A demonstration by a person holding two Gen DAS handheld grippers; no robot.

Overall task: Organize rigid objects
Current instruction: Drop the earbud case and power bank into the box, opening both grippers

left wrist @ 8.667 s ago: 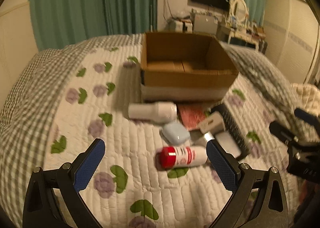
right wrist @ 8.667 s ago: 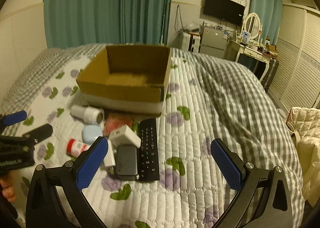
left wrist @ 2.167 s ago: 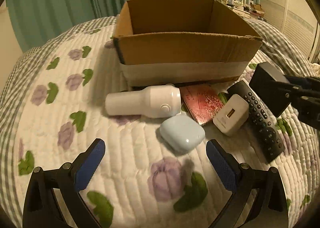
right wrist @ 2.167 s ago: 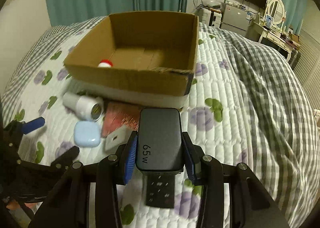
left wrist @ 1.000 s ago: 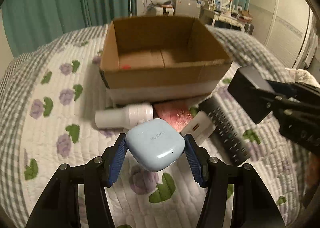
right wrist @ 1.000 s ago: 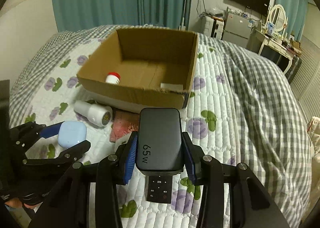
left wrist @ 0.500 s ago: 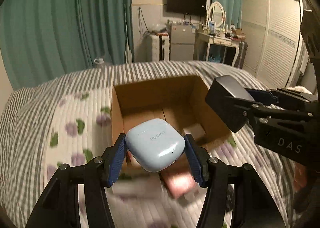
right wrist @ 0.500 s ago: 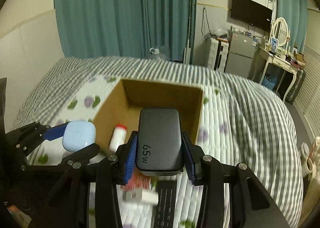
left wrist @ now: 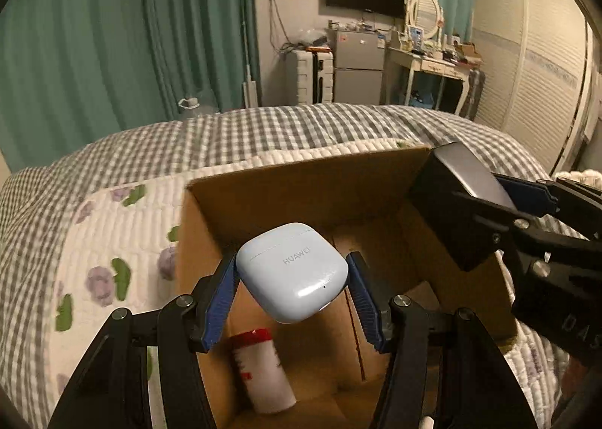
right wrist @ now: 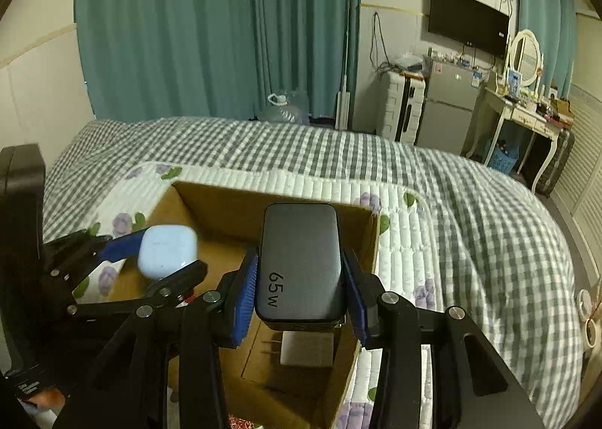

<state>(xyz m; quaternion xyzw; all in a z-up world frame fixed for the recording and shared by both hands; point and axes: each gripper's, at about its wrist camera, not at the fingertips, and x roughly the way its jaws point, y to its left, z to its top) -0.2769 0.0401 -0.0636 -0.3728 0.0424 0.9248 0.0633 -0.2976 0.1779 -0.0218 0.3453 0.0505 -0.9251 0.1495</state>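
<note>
My left gripper (left wrist: 291,286) is shut on a pale blue earbud case (left wrist: 291,271) and holds it above the open cardboard box (left wrist: 301,180). My right gripper (right wrist: 301,289) is shut on a dark grey 65W charger (right wrist: 301,263), also above the box (right wrist: 210,199). A white bottle with a red cap (left wrist: 261,368) lies on the box floor. A white plug adapter (right wrist: 308,348) lies in the box under the charger. In the left wrist view the charger (left wrist: 457,199) is at the right; in the right wrist view the earbud case (right wrist: 167,250) is at the left.
The box sits on a bed with a white flowered quilt (left wrist: 113,233) and grey checked blanket (right wrist: 470,222). Teal curtains (right wrist: 210,26), a small fridge (right wrist: 447,113), a wall TV (right wrist: 468,20) and a dressing table (right wrist: 526,116) stand behind the bed.
Both grippers have moved forward with their objects, from in front of the box to above its opening. The items left on the quilt have dropped out of view.
</note>
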